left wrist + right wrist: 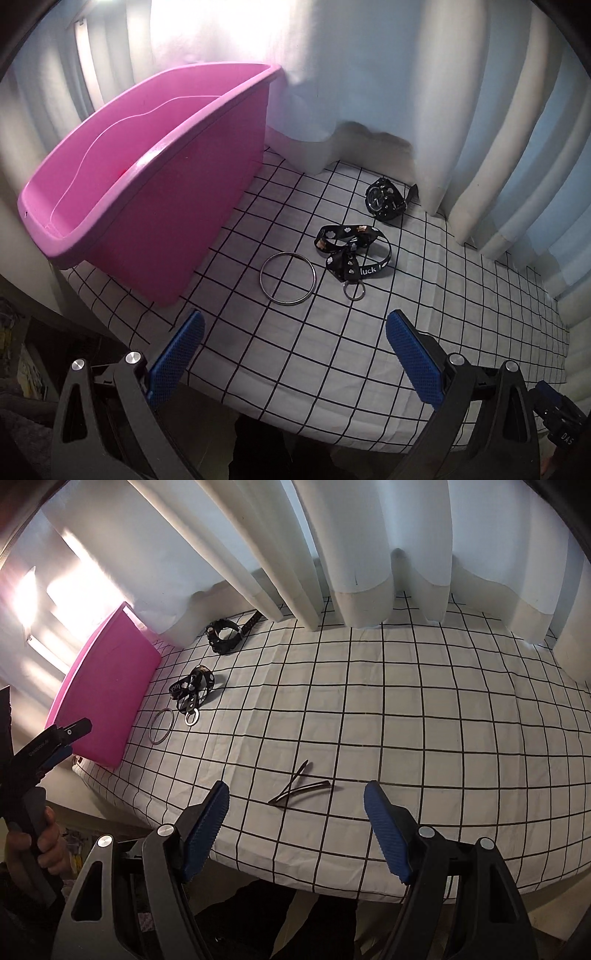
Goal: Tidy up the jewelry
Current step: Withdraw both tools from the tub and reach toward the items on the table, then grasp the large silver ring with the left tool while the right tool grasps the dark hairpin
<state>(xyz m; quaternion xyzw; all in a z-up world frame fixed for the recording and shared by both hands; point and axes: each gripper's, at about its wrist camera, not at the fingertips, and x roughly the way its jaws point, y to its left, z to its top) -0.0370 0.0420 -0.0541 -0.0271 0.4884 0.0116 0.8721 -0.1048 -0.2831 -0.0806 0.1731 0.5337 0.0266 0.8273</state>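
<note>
A silver bangle [288, 278] lies on the checked cloth beside a pink bin [147, 192]. Right of it sits a black printed lanyard [352, 251] with a key ring, and behind that a black watch [384, 199]. My left gripper [295, 332] hovers open just short of the bangle, nothing between its blue pads. In the right wrist view a folded pair of dark glasses [299, 786] lies close ahead of my right gripper [295, 805], which is open and empty. The bangle [161, 726], lanyard [194, 694], watch [225, 637] and bin [107, 698] show far left.
White curtains [332, 554] hang along the table's back edge and brush the cloth. The table [406, 720] wears a white cloth with a black grid. A hand [37, 842] holding the left gripper shows at the left of the right wrist view. The table's front edge lies just below both grippers.
</note>
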